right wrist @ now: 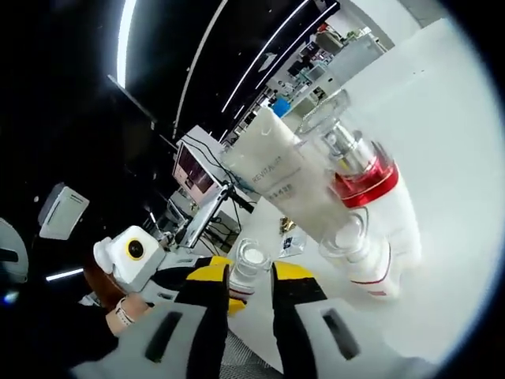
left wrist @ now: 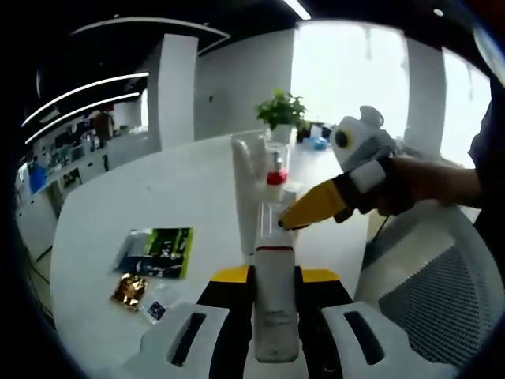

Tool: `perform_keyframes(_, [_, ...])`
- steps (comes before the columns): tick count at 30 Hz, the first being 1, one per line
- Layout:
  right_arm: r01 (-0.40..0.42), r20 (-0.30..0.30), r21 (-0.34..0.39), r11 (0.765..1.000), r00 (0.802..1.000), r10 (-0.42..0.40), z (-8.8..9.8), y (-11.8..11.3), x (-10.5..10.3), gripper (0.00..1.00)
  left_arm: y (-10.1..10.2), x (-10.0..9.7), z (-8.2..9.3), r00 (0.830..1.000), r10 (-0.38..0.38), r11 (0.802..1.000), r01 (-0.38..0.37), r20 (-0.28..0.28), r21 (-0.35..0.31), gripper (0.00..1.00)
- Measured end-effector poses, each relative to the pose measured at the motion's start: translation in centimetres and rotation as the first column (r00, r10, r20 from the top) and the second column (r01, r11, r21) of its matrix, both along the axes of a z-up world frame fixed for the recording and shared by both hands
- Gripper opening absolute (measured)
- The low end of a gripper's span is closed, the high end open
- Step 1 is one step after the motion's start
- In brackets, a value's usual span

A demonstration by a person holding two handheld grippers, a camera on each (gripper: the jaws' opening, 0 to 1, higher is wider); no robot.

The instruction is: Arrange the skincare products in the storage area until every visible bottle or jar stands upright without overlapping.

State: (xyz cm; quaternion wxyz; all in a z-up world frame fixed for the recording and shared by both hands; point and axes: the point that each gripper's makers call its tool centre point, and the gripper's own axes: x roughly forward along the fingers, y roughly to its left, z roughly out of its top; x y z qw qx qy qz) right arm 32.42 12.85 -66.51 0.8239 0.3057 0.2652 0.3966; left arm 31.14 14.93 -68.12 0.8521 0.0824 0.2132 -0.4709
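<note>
While the left gripper (left wrist: 276, 316) has its fingers pinching the white bottle (left wrist: 275, 304) low over the counter (left wrist: 158, 197), keep it vertical and set it beside the red-collared bottle (right wrist: 364, 183), not touching; right gripper (right wrist: 251, 296) pinches its clear cap (right wrist: 249, 260).

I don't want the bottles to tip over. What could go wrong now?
The left gripper holds a white bottle while the right gripper pinches near its cap; pulling different ways might make it slip. The tall tube and the red-collared bottle stand packed close behind, so one bump could knock them over.
</note>
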Motion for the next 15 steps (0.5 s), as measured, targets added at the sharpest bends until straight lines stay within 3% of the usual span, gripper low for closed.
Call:
perform_keyframes(11, [-0.039, 0.106, -0.020, 0.999, 0.994, 0.041, 1.4, 0.8, -0.2, 0.18, 0.3, 0.2, -0.6, 1.000, 0.012, 1.000, -0.012, -0.006, 0.028, 0.17])
perform_keyframes(15, [-0.056, 0.117, -0.009, 0.998, 0.991, 0.056, 1.6, 1.0, -0.3, 0.19, 0.4, 0.2, -0.7, 1.000, 0.016, 0.999, -0.016, -0.006, 0.036, 0.17])
